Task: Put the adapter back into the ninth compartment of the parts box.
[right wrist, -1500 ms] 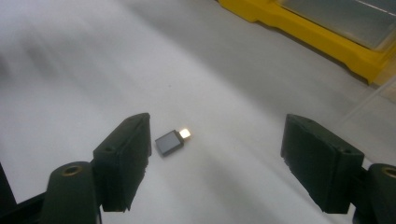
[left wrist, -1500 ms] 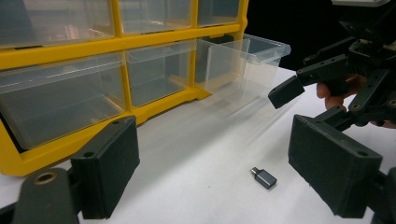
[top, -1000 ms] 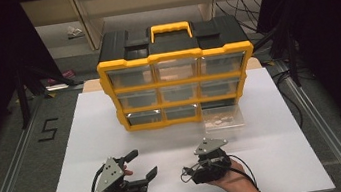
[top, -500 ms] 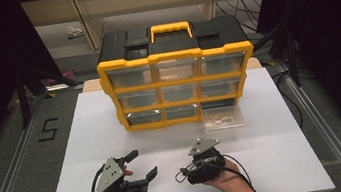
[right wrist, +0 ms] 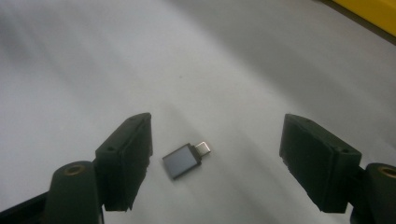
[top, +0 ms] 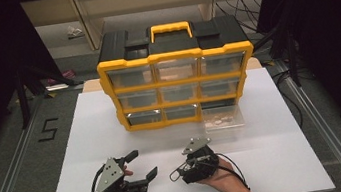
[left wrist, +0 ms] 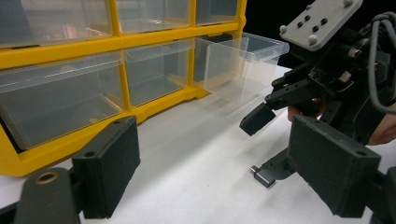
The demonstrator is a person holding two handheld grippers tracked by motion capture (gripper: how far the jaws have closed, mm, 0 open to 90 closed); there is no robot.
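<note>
The right tool (right wrist: 215,158) has dipped at the counter's (top: 278,161) near edge, jaws spread around the small grey adapter (right wrist: 183,160), untouched. The left tool (top: 140,167) waits spread; next comes the pinch

Open tongs (right wrist: 215,158) straddle grey adapter (right wrist: 183,160) on table (right wrist: 140,60).

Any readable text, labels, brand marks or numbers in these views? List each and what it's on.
"5": black numeral on the grey floor, left of the white table.
No readable text on the yellow drawer organizer, the pulled-out clear drawer, the small grey USB adapter or the grippers.
</note>
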